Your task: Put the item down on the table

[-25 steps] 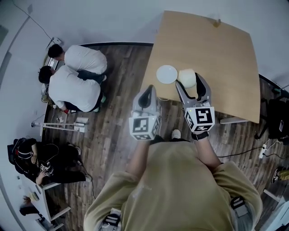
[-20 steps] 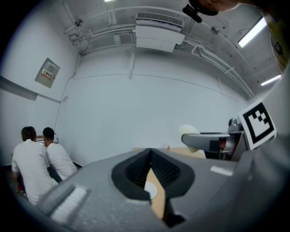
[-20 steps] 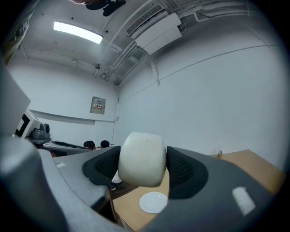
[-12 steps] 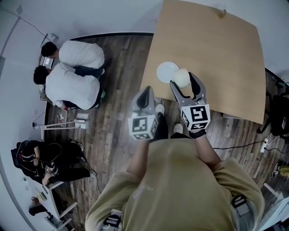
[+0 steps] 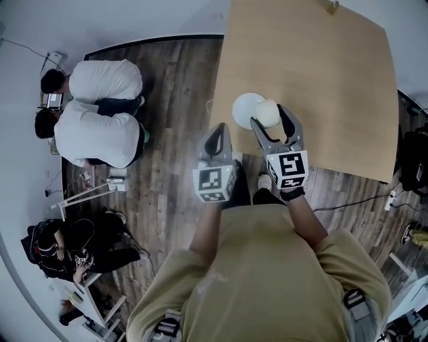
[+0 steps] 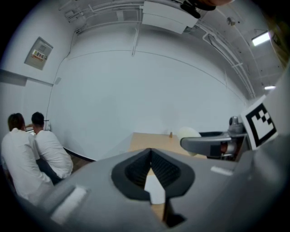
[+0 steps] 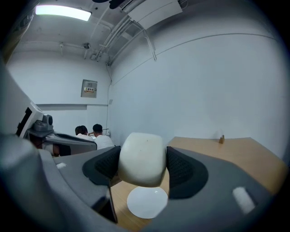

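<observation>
A white cup (image 5: 268,113) (image 7: 141,158) is clamped between the jaws of my right gripper (image 5: 273,123) (image 7: 142,168), held above the near left part of the wooden table (image 5: 334,73). A white saucer (image 5: 246,107) (image 7: 147,202) lies on the table just left of and below the cup. My left gripper (image 5: 217,142) (image 6: 150,168) hangs over the floor beside the table's left edge, its jaws shut with nothing between them.
A small brown object (image 5: 330,5) (image 7: 221,139) stands at the table's far edge. Two people in white shirts (image 5: 100,113) crouch on the wooden floor at the left. Another person in dark clothes (image 5: 67,247) sits lower left. Cables (image 5: 364,200) lie right of the table.
The right gripper with the cup has shifted left, so the cup now overlaps the saucer's right edge. The left gripper has stayed shut beside the table.
</observation>
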